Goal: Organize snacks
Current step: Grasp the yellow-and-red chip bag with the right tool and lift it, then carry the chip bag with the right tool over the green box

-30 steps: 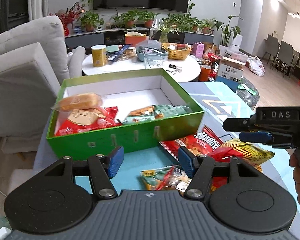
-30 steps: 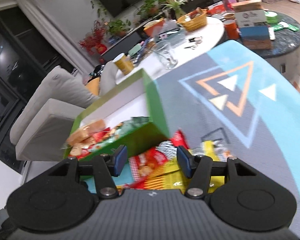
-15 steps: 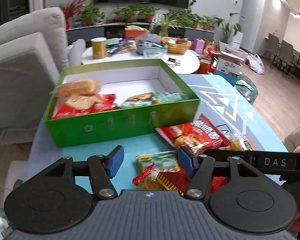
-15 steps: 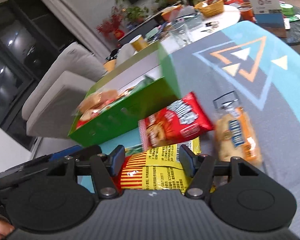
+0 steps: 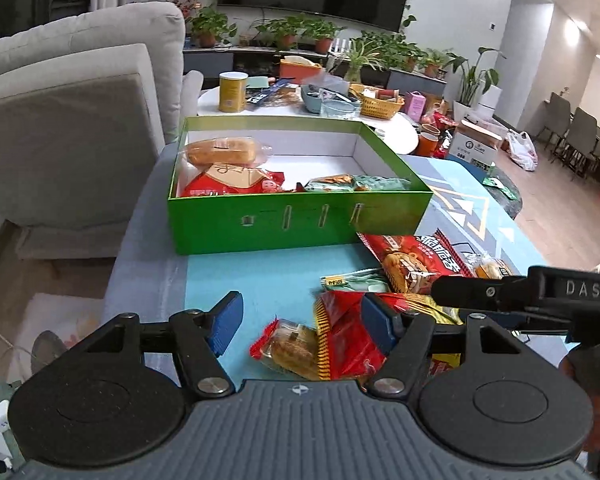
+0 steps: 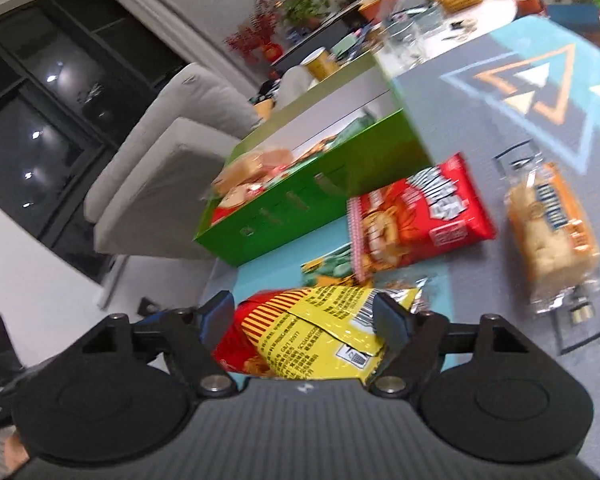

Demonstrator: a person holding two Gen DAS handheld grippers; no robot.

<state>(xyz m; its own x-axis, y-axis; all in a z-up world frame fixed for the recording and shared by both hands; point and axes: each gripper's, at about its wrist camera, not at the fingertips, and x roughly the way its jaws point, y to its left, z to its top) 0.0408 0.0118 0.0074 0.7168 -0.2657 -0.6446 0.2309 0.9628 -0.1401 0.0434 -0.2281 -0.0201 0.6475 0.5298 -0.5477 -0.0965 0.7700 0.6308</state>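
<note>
Hovering over the blue patterned surface (image 5: 260, 280), the left gripper (image 5: 298, 318), jaws just widened, brackets a small red-ended clear pastry packet (image 5: 286, 350) before the green cardboard box (image 5: 300, 218). From the right wrist, the right gripper (image 6: 304, 320), just spread apart, straddles a yellow-and-red crinkly snack bag (image 6: 312, 330) unpinched.

Green box (image 5: 300, 216) part-filled, snack packets (image 6: 416, 216) beside it

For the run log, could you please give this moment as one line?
left gripper: just opening, over small packet | right gripper: just opening, astride yellow bag | green box: part filled
</note>
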